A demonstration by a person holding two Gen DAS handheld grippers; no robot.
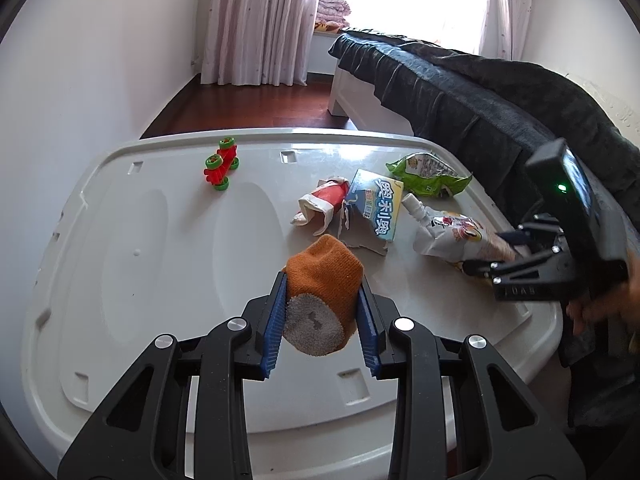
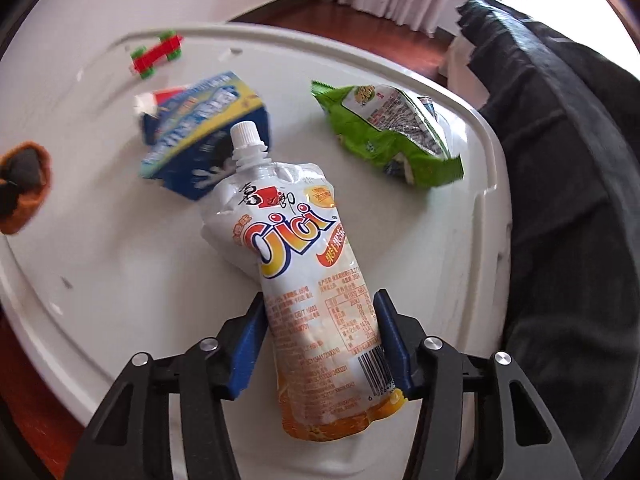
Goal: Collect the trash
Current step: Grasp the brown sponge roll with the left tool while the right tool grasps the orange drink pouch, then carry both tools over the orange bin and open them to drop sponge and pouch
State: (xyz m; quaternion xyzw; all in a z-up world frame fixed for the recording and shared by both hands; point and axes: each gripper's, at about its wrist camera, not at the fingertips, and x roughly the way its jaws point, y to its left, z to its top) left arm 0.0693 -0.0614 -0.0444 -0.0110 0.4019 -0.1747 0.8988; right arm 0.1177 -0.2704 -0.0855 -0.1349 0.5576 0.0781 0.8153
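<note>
Right wrist view: right gripper (image 2: 320,332) fingers clasp the drink pouch (image 2: 308,272); left gripper (image 1: 322,312) fingers grip a sock (image 1: 324,276).

White walls (image 1: 100,40); dark red wood floor (image 1: 240,108); pale spotted curtains (image 1: 256,20) flanked bright window (image 1: 400,0); white-framed bed (image 1: 360,100) under dark blanket (image 1: 500,92).
</note>
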